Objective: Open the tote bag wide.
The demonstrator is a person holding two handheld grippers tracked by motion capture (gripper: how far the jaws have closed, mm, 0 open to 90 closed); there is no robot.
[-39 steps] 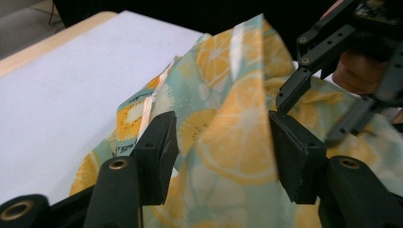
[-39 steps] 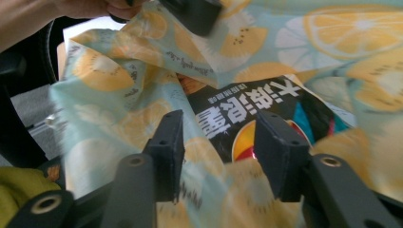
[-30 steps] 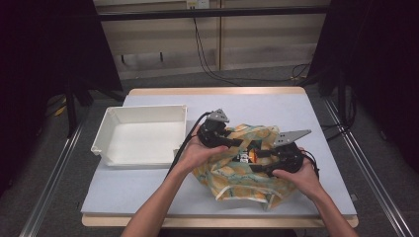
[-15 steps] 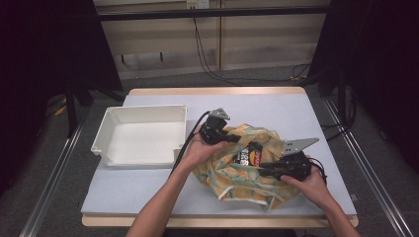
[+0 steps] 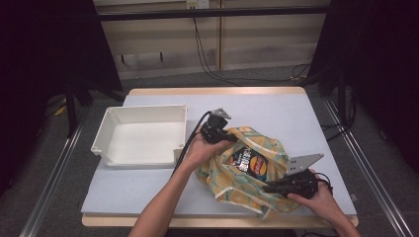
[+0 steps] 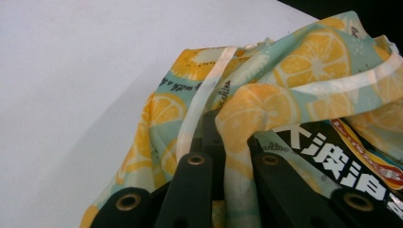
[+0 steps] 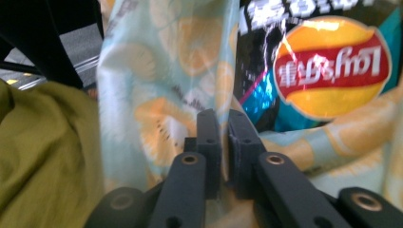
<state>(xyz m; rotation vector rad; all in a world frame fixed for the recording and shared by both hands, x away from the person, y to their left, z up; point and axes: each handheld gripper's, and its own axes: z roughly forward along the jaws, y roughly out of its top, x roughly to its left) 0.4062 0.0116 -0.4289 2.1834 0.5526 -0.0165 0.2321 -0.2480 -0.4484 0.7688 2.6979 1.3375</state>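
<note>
On the desk (image 5: 148,187), beside a white tray (image 5: 143,136), lies the citrus-print bag (image 5: 232,177) (a chip packet (image 5: 251,164) inside). The left gripper (image 5: 228,134) and right gripper (image 5: 269,187) have just closed their jaws, each pinching the bag's fabric at opposite edges.

A pale grey-blue table (image 5: 276,111) with a wooden edge carries a white tray (image 5: 141,136) on its left half and a citrus-print bag (image 5: 232,180) on its near right part, apart from the tray.
</note>
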